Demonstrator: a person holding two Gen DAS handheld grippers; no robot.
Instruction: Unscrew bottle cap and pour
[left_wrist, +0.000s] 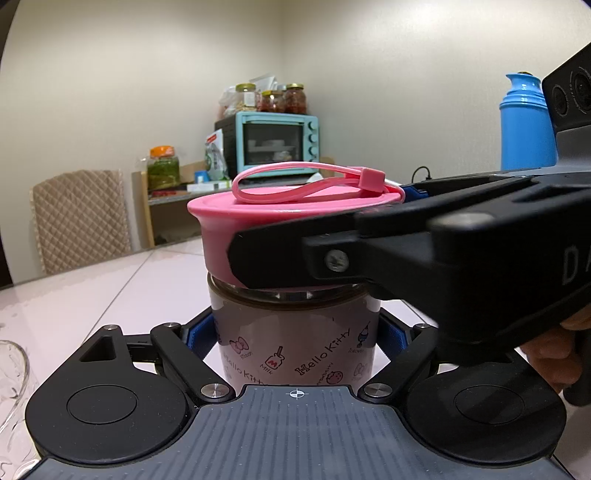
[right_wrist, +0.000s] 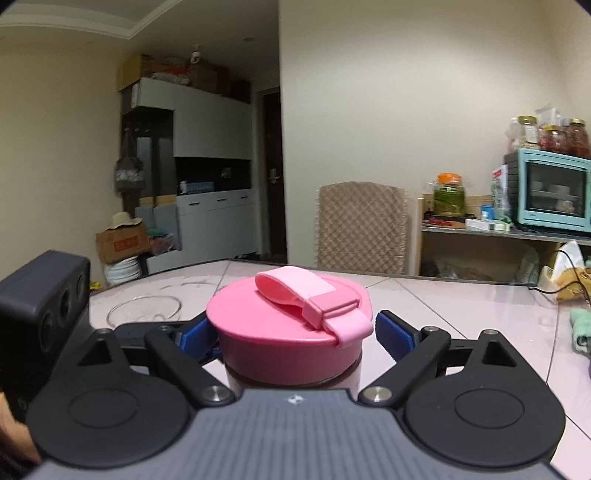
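A: Left gripper?
B: Jaws clamped on the bottle, upright on the table, brown liquid inside.
A: Right gripper?
B: Jaws apart around the pink cap, right pad clear of it. Glass bowl beyond, contents unclear.

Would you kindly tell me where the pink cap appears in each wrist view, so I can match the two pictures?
Left wrist: the pink cap sits just above centre, atop the bottle, with the right claw reaching in from the right.
Right wrist: the cap sits low centre, between the blue pads.
Shared landmark: the teal oven.
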